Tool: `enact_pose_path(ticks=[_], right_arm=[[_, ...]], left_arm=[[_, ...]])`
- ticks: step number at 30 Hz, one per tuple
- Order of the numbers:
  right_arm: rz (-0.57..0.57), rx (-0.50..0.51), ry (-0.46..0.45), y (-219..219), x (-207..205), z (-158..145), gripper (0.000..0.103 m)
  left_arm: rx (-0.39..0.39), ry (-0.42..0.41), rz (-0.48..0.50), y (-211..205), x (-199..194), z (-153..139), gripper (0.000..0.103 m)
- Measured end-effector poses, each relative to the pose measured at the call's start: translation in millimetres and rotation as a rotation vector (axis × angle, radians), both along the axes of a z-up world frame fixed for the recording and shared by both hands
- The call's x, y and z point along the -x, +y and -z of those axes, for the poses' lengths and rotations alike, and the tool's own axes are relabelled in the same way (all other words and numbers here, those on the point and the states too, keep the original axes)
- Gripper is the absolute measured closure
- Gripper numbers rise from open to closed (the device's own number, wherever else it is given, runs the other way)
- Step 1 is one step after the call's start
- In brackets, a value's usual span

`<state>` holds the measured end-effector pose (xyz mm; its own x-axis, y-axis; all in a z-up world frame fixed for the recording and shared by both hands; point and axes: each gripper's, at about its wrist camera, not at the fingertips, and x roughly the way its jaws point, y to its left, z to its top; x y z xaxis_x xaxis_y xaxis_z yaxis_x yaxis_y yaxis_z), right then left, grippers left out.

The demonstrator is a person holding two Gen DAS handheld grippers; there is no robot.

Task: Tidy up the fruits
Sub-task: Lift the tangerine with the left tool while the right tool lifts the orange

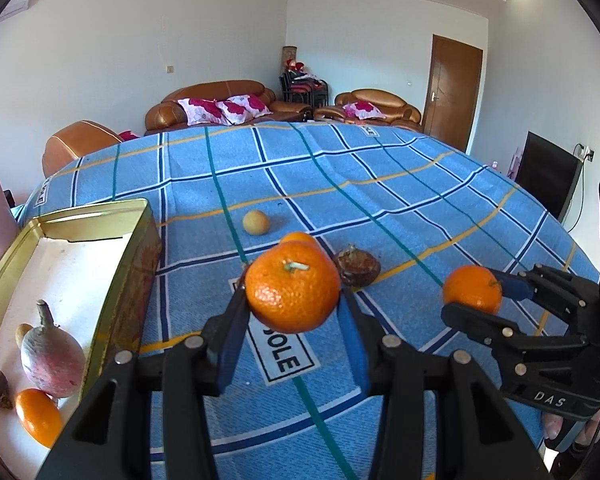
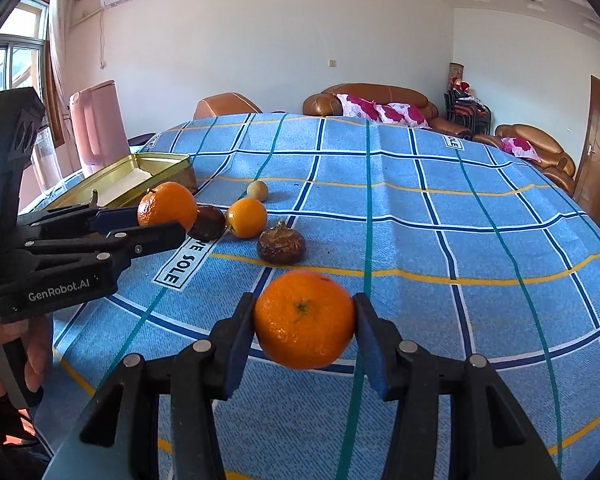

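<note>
Left gripper (image 1: 294,300) pinching tangerine (image 1: 292,286); right gripper (image 2: 305,320) pinching orange (image 2: 305,319). Step: carry. Next: release both into tin (image 1: 128,264).

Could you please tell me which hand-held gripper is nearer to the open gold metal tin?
Left. The left hand-held gripper hangs just beside the gold metal tin; the right hand-held gripper is farther out over the cloth.

Left gripper (image 1: 293,300) clamped on a mandarin (image 1: 292,286), held above the blue checked cloth (image 1: 380,184). I see the right gripper (image 1: 476,292) at right gripping a second mandarin (image 1: 473,289). Gold tin (image 1: 132,248) at left holds a pink fruit (image 1: 52,354) and an orange (image 1: 38,416).
</note>
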<state>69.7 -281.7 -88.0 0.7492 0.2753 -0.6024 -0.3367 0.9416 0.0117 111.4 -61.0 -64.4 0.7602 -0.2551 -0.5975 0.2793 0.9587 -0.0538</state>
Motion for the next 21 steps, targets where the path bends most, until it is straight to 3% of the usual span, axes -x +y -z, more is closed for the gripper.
enact_pose_path(ticks=[21], right_arm=[[-0.001, -0.022, -0.116, -5.1, 17.4, -7.6, 0.053]], left_arm=[[0.016, -0.104, -0.030, 7.2, 16.5, -10.8, 0.056]])
